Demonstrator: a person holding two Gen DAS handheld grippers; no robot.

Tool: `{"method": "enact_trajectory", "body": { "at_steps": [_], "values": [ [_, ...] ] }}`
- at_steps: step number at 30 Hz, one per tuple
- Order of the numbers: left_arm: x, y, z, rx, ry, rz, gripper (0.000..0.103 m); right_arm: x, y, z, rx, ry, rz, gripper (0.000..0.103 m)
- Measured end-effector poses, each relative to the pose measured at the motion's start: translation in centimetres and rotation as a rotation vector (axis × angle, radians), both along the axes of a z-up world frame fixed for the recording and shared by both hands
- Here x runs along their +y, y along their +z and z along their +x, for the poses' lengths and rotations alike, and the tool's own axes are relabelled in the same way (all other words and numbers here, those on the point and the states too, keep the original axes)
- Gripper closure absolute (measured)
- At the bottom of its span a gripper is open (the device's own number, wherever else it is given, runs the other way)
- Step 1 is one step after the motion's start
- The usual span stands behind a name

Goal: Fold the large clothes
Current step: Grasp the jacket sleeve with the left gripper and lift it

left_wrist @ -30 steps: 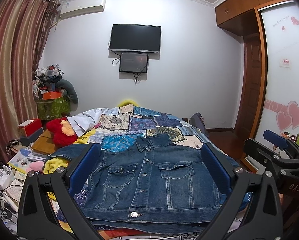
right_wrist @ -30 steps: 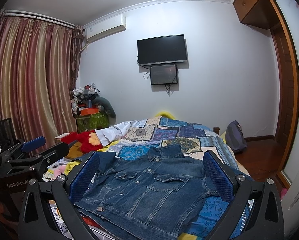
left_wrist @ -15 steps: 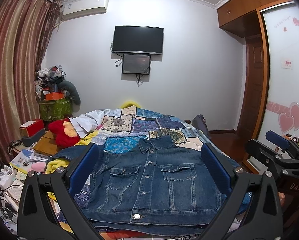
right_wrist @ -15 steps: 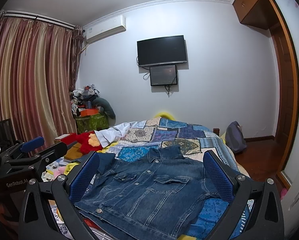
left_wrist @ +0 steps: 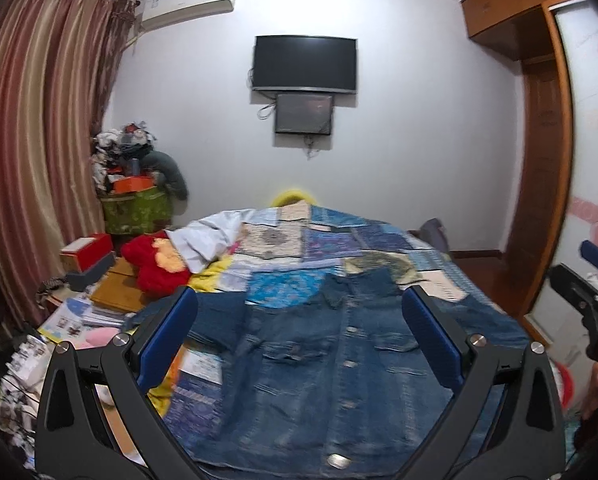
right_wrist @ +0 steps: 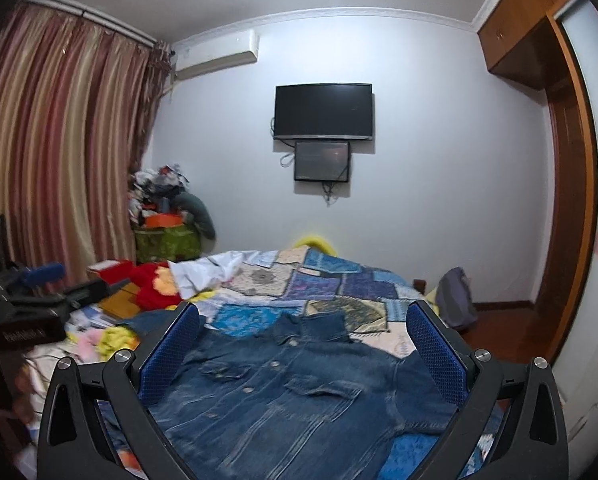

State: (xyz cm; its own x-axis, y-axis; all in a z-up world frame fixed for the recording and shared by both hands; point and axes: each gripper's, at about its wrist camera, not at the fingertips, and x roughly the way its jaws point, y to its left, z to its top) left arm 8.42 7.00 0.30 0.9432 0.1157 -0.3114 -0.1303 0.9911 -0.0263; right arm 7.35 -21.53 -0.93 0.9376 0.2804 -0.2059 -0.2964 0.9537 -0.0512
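Blue denim jacket (left_wrist: 331, 368) flat on patchwork quilt (left_wrist: 299, 248) on bed, front up, metal buttons, two chest pockets. Left tool (left_wrist: 299, 336) fingers wide apart, above jacket, holding nothing. Right tool (right_wrist: 303, 356) same, jacket just below it.

Blue denim jacket (left_wrist: 339, 364) (patchwork quilt (left_wrist: 331, 244) beneath).

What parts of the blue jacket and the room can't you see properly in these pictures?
- Denim jacket, left wrist view: its bottom hem is cut off by the picture's lower edge and by the left gripper; motion blur smears the buttons.
- The jacket's sleeves, right wrist view: partly hidden behind the right gripper fingers.
- Pile in the corner: too small and blurred to tell what is in it.
- Small screen under the TV: its picture is unreadable.
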Motion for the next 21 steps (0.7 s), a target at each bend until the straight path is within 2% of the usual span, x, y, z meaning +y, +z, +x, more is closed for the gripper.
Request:
{"method": "enact_trajectory", "body": {
  "at_steps": [9, 15, 18, 21],
  "values": [
    [7.3, -0.9, 7.4, 0.09, 0.13, 0.014, 0.0, 2.5, -3.0, 9.6, 0.112, -0.017, -0.052, 0.0],
    [11.4, -4.1, 11.9, 0.188, 0.166, 0.007, 0.0, 3.4, -5.2, 16.2, 0.203, -0.017, -0.054, 0.0],
    [13.8, -7.1, 14.4, 0.276, 0.159, -0.052, 0.0, 3.7, -6.6, 19.0, 0.262, -0.005, -0.045, 0.0],
    [16.7, -11.3, 17.2, 0.394, 0.139, -0.167, 0.0, 4.4, -8.6, 22.3, 0.335, 0.005, -0.051, 0.0]
  ]
}}
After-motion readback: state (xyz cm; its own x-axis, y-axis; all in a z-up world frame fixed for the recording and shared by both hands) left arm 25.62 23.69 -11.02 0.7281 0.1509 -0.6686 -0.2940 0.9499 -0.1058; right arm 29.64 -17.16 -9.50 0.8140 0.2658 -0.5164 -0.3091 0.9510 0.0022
